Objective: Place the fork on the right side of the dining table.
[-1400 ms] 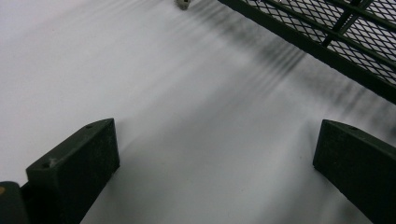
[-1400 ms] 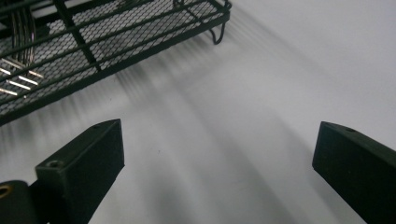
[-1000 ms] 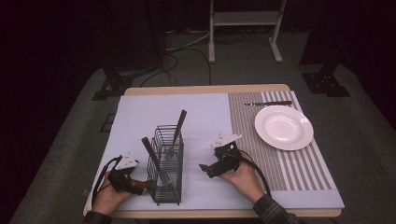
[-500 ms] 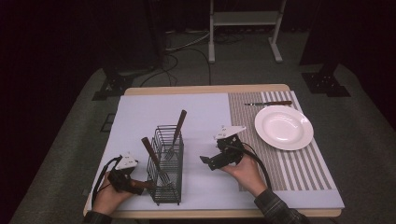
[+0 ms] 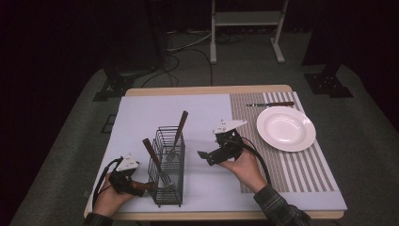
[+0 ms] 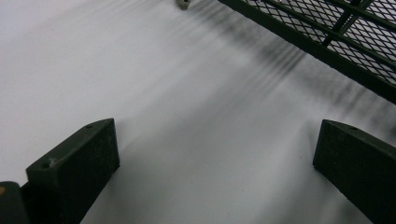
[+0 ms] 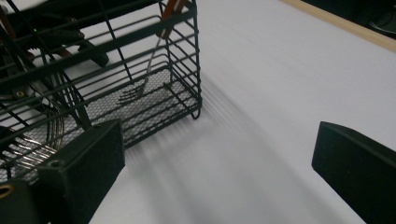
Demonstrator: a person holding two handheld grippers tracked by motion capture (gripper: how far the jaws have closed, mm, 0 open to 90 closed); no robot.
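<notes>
My right gripper [image 5: 203, 157] hangs over the counter [image 5: 211, 188] with its jaws spread wide and nothing between them. My left gripper [image 5: 141, 189] sits low at the near left corner of the wire caddy [image 5: 168, 165], jaws also wide apart and empty. The caddy lies to the left of my right gripper, close by, its long axis running away from me. The fork [image 7: 150, 70] stands in its far compartment, ahead and left of my right jaws: tines down on the mesh floor, brown handle [image 5: 180, 124] leaning up and away. A second brown-handled utensil [image 5: 152, 154] leans in the near compartment. I judge my right gripper nearer the fork's handle, so the reach goes leftward and up.
</notes>
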